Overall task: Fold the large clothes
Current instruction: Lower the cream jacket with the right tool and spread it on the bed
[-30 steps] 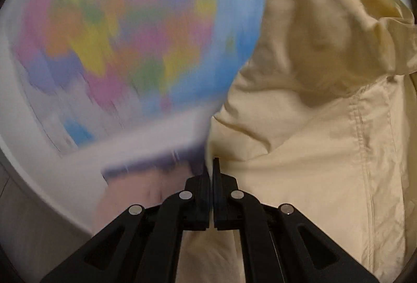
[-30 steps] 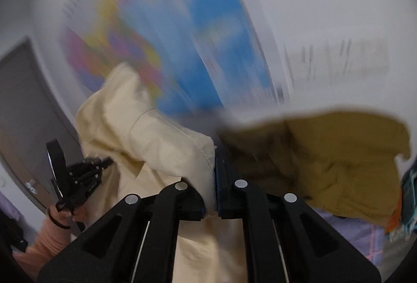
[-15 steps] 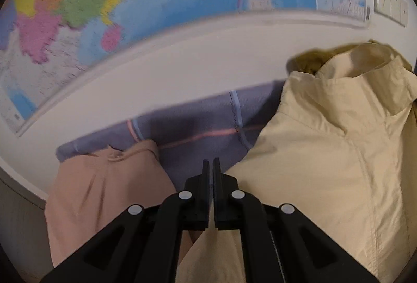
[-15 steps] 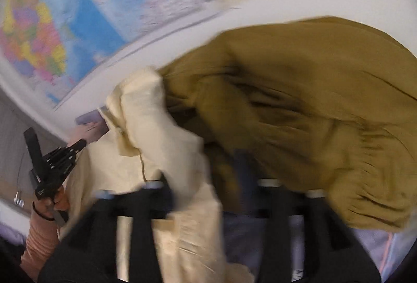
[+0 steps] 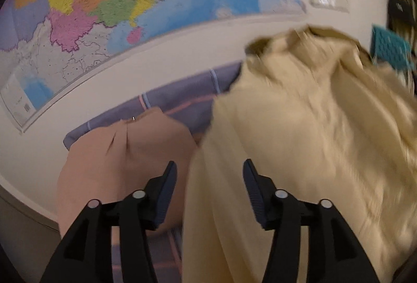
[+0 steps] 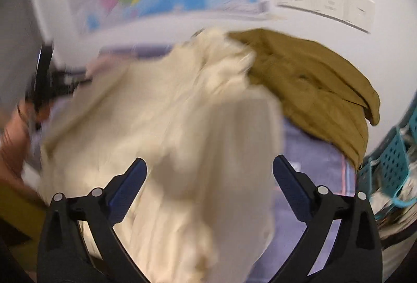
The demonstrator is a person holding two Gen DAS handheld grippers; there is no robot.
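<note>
Pale yellow cloth jacket [image 5: 299, 142] lies blurred in heap on purple striped cloth-covered table [image 5: 182, 98], against back edge by white wall; left gripper [image 5: 209, 173] has just been opening, jaws part open, jacket edge between them but pads not pressing; right gripper [image 6: 209, 171] has just been opening, jaws wide, jacket [image 6: 182, 126] loose between; mustard brown garment [image 6: 312, 85] at back right corner; folded pink garment [image 5: 125, 152] near left edge.
</note>
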